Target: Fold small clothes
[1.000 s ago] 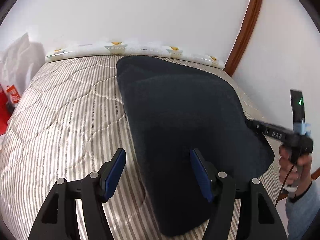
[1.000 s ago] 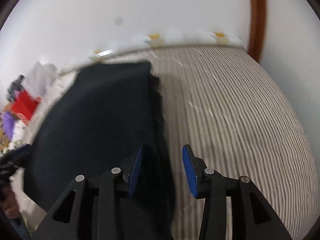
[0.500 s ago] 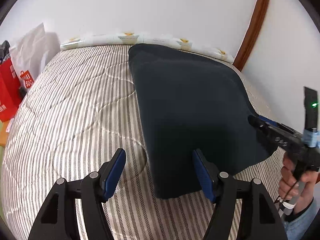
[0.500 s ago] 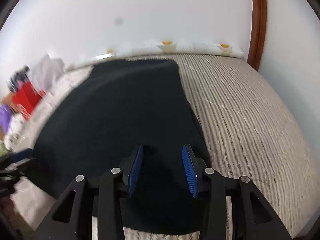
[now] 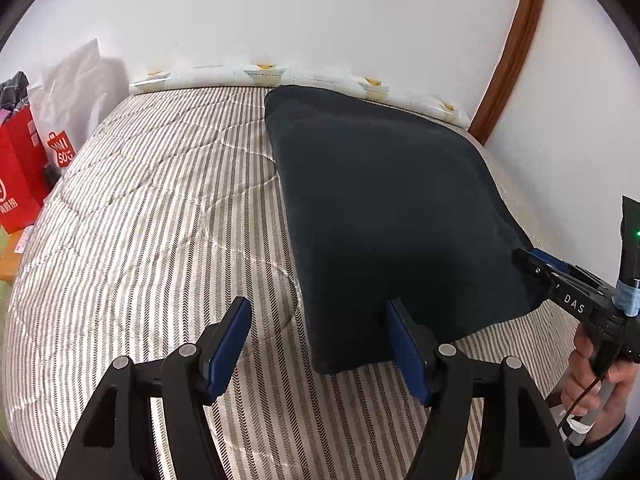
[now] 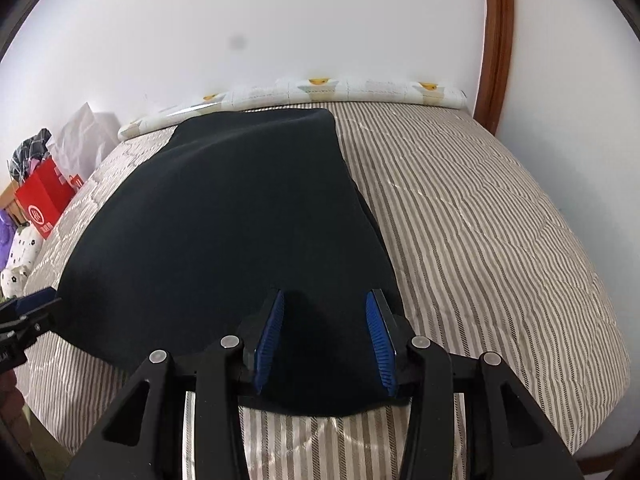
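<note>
A dark navy garment (image 5: 392,216) lies flat and folded on the striped bed, its far edge near the wall. My left gripper (image 5: 318,344) stands open at the garment's near left corner. That corner lies between the fingers and the pads do not press on it. In the right wrist view the same garment (image 6: 224,216) spreads out ahead. My right gripper (image 6: 326,336) hovers open over its near edge, with dark cloth seen between the blue pads (image 6: 380,336). A hand (image 5: 592,376) carries the right gripper (image 5: 560,284) at the garment's right corner.
The striped quilt (image 5: 140,240) covers the bed. A white patterned bolster (image 6: 320,92) runs along the wall. Red shopping bags (image 5: 20,168) and a white bag stand off the bed's left side. A wooden door frame (image 5: 516,48) rises at the right.
Both grippers have drawn back toward the garment's near edge, so more of the bed shows. The right gripper has shifted from the garment's right side to over its near edge.
</note>
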A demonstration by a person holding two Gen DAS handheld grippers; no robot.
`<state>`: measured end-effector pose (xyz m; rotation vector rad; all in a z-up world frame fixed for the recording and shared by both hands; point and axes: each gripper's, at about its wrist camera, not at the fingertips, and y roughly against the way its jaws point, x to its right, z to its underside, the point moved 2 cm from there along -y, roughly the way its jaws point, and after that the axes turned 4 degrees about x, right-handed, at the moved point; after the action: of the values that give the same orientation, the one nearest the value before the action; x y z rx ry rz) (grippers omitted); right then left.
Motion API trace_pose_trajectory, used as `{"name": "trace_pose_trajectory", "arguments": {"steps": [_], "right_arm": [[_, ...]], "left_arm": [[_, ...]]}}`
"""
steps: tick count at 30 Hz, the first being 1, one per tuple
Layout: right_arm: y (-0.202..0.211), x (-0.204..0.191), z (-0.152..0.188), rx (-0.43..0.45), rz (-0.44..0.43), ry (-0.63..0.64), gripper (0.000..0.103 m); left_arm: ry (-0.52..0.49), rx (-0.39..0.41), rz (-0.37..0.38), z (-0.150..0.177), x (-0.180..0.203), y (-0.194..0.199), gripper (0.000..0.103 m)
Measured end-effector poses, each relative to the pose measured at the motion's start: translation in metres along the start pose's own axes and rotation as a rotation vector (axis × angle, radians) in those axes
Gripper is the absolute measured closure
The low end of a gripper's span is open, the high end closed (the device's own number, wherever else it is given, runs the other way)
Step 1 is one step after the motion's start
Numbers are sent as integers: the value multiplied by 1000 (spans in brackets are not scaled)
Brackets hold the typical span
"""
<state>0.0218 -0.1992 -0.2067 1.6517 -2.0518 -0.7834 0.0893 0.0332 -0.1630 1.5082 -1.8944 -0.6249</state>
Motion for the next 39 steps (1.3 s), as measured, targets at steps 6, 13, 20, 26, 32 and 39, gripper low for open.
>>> {"name": "trace_pose_trajectory", "arguments": {"steps": [6,13,20,26,32,39], "right_arm": [[6,8,6,-17,22,4,61],[16,15,14,-35,46,16,60],[54,17,9,-17,92,-3,60],[109,10,3,45,107,-21,47],[157,-4,14,109,126,-29,11],[194,-13,28,145,162,23,2]], "left_arm": [[-9,25,-41,6,-3,9,37],[10,29,-48,14,-8,23,38],[26,73,-34,9,-3,54,38],[30,135,-14,7,10,98,28],[13,212,-15,15,26,141,18],[-23,258,-58,25,40,174,15]]}}
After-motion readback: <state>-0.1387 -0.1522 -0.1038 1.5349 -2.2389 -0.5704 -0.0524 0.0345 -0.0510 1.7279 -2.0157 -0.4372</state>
